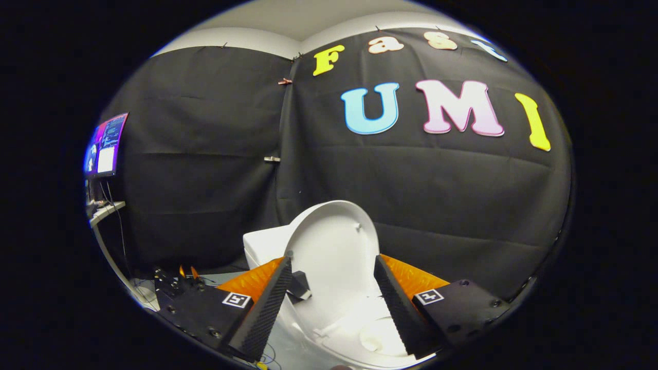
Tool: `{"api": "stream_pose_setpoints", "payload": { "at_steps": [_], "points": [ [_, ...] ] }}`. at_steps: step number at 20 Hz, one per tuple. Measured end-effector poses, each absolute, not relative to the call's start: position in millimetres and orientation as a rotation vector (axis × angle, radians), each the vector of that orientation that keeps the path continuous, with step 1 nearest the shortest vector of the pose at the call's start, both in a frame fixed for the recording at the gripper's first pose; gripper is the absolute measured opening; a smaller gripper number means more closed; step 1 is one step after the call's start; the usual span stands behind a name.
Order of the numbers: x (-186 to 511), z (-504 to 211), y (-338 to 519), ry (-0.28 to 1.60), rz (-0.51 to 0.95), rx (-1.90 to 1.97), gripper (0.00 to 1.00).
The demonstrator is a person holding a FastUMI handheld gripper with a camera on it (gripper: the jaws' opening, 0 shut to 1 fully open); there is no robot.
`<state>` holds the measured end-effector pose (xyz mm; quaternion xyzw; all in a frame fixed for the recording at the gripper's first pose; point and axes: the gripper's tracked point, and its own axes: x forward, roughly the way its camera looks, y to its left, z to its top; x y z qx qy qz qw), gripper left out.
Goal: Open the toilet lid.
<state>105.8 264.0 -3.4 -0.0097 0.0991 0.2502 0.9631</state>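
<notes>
A white toilet stands just ahead of my fingers. Its lid [334, 246] is raised upright and leans back toward the tank [262, 246], its underside facing me. Below it the seat and bowl [360, 329] lie between and beneath my fingers. My gripper [333, 264] is open, with a wide gap between the two fingers and nothing held; the raised lid shows through that gap, a little beyond the fingertips.
Black cloth walls close in behind the toilet and meet in a corner just left of it. A lit monitor [105, 146] sits on a shelf at the far left with cables hanging below. Dark equipment [172, 282] lies on the floor left of the toilet.
</notes>
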Motion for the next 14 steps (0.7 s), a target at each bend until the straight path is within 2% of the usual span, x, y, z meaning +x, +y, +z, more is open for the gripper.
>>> {"api": "stream_pose_setpoints", "payload": {
  "at_steps": [7,14],
  "points": [
    [76.3,32.6,130.5,0.033,0.267,-0.074,0.99],
    [54.2,8.2,38.0,0.062,0.109,-0.069,0.99]
  ]
}}
